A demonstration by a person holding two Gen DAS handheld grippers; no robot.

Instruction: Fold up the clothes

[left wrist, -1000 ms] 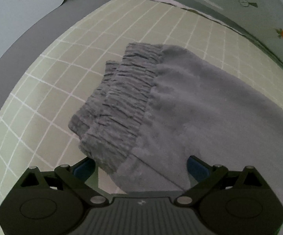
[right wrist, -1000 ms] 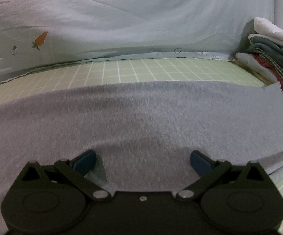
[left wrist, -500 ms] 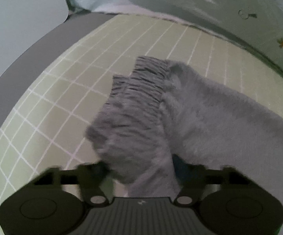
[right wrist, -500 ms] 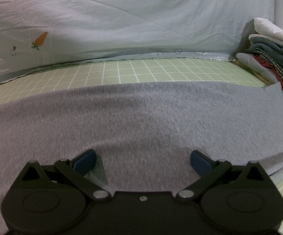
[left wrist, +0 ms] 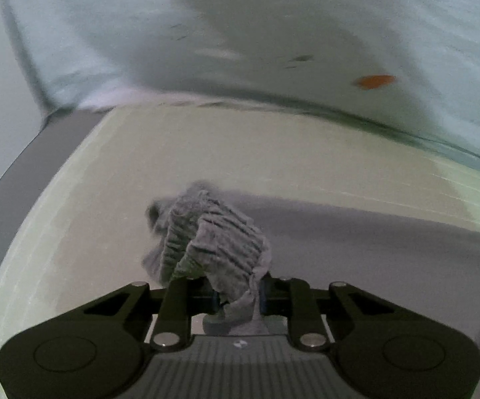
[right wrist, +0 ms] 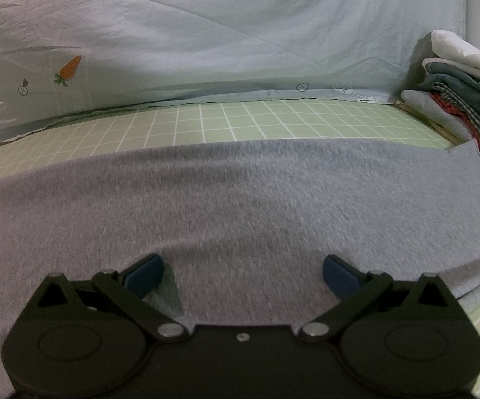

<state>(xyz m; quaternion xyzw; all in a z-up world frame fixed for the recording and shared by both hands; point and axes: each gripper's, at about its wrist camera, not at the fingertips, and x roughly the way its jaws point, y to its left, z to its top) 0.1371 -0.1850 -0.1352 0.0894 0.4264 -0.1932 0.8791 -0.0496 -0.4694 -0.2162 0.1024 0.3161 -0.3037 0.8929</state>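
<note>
So the left gripper (left wrist: 238, 296) is now clamping the grey pants' waistband (left wrist: 213, 236) and lifting it, starting the fold; right gripper (right wrist: 240, 274) is sitting spread apart on the fabric.

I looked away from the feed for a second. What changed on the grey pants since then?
The left tool closed on the ribbed waistband and lifted it, bunched, off the green grid sheet. The right tool stayed open, low over the flat grey pants.
</note>
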